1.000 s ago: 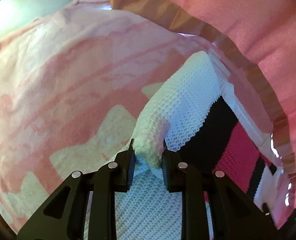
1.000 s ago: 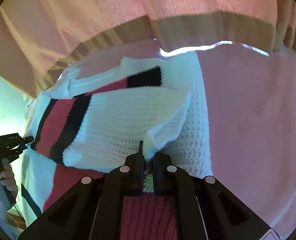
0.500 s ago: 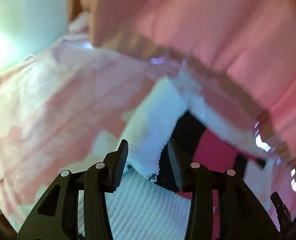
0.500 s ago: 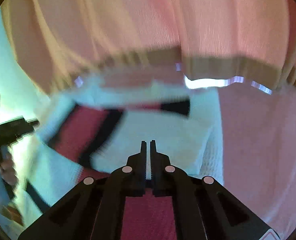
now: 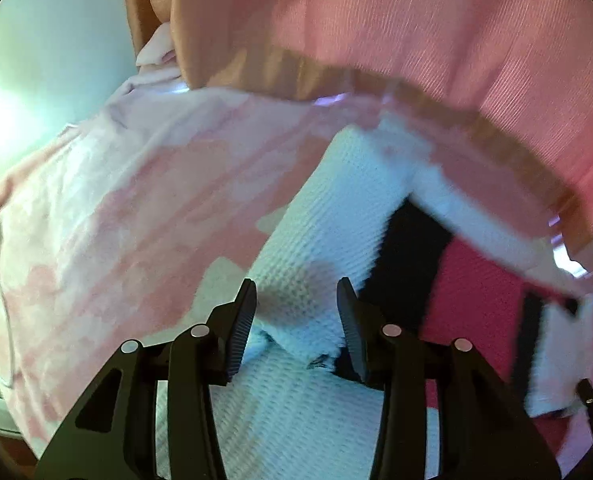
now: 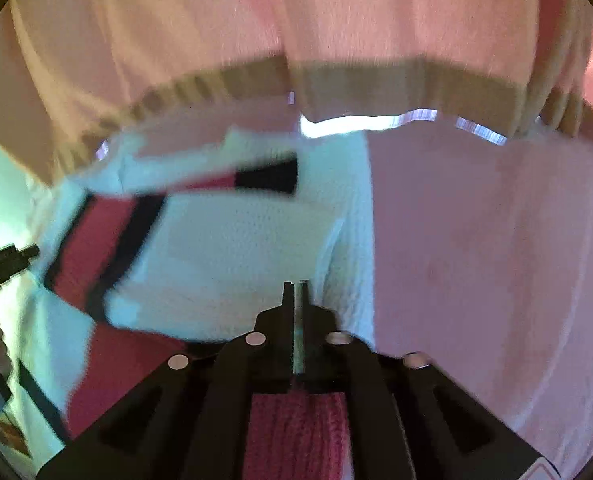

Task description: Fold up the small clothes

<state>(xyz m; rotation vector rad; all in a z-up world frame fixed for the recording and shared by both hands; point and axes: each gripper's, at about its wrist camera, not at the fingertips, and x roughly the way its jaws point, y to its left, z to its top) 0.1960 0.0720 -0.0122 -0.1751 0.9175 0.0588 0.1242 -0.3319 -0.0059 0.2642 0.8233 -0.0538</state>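
In the left wrist view, the left tongs (image 5: 296, 312) are standing wide apart, gripping nothing. Between the two fingers a folded white flap of the knitted sweater (image 5: 336, 216) is lying loose, running up toward 1 o'clock from the fingertips. The sweater is spreading across the pink patterned bedspread (image 5: 116, 208), which is filling the view from 9 o'clock to the centre. Toward 3 o'clock the knit is showing a black band and then a deep pink band (the edges here are blurred). A pink curtain (image 5: 416, 32) with a tan hem is hanging across the top from 12 to 3 o'clock, just above the far edge of the sweater.

In the right wrist view, the left tongs (image 6: 4, 260) are showing as a dark, blurred shape at 9 o'clock, beside the sweater's edge. The sweater (image 6: 224, 256) is lying flat in the middle, with its white panel folded over the pink and black stripes, which are running from 9 toward 11 o'clock. The right tongs (image 6: 295, 292) are sitting at 6 o'clock with their fingers nearly together, only a thin slit between them, and nothing is caught in that slit. They are hanging over the white panel near its right-hand fold. Plain pink bedspread (image 6: 496, 240) is covering everything from 2 to 5 o'clock. The curtain (image 6: 336, 20) is hanging across the top.
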